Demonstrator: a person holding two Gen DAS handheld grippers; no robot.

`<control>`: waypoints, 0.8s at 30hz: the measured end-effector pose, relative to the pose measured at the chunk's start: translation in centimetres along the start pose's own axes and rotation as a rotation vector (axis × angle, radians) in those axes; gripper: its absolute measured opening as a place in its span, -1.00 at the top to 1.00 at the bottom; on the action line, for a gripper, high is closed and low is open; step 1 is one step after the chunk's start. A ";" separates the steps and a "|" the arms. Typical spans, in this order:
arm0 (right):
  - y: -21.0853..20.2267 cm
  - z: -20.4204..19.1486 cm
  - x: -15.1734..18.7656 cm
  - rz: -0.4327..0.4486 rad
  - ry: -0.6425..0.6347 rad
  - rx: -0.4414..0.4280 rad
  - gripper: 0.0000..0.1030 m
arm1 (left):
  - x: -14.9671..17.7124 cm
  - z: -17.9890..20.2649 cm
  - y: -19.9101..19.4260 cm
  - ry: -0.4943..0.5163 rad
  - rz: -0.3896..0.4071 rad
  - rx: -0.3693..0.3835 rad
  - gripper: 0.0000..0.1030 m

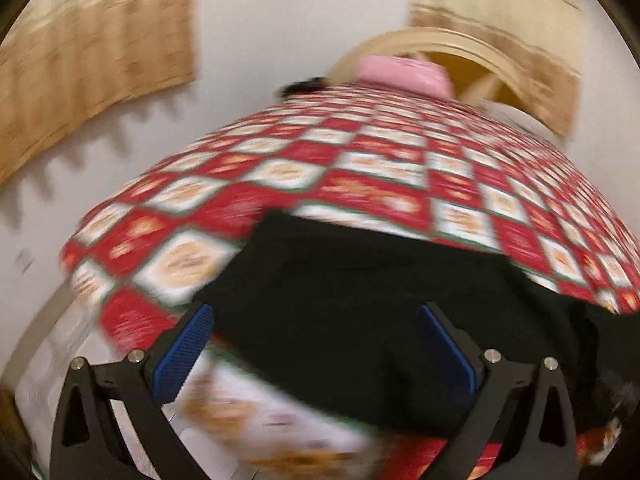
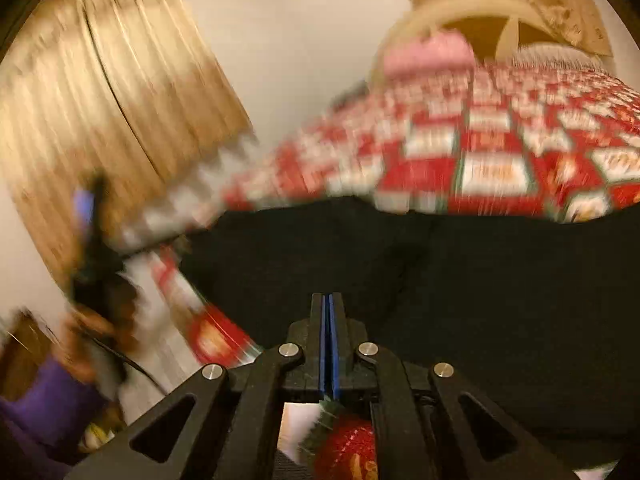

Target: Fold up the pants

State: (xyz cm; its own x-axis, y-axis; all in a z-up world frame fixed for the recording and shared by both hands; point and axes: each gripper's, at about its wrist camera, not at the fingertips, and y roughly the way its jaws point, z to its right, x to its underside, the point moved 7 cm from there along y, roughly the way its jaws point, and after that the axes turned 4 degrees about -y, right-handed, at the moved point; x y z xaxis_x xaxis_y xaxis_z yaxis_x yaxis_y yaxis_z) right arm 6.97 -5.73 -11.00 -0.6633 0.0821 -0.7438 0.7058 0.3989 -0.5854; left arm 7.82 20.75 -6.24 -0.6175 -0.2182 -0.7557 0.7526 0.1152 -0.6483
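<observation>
Black pants [image 1: 360, 300] lie on a bed with a red and white checked cover [image 1: 360, 160]. Both views are motion-blurred. My left gripper [image 1: 316, 328] is open, its blue pads [image 1: 188, 352] standing wide apart over the near edge of the pants, with nothing between them. In the right wrist view the pants [image 2: 460, 280] fill the lower right. My right gripper [image 2: 329, 312] is shut, blue pads pressed together above the pants; I cannot tell whether fabric is pinched. The left gripper [image 2: 90, 216] shows blurred at far left, held by a hand in a purple sleeve.
A pink pillow [image 1: 404, 74] lies at the head of the bed against an arched wooden headboard [image 1: 460, 46]. Beige curtains [image 1: 92, 68] hang on the white wall to the left. The bed's near left corner [image 1: 104, 312] drops off to the floor.
</observation>
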 end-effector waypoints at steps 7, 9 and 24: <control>-1.1 -1.6 -0.9 0.094 -0.006 -0.060 0.95 | 1.0 -7.6 2.0 -0.211 -0.067 -0.094 -1.00; -1.6 -1.9 -1.3 0.105 -0.009 -0.060 0.95 | 1.5 -8.1 2.9 -0.288 -0.107 -0.044 -1.00; -1.3 -2.3 -0.2 0.059 0.018 -0.080 0.95 | 1.3 -3.6 5.0 -0.299 -0.096 0.037 -0.69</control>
State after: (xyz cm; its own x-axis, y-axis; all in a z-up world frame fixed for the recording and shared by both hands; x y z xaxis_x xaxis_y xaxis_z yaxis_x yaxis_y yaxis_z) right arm 5.59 -4.22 -9.36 -0.6260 0.1236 -0.7699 0.7222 0.4643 -0.5127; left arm 9.98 24.52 -10.81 -0.5957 -0.5022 -0.6268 0.7052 0.0464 -0.7075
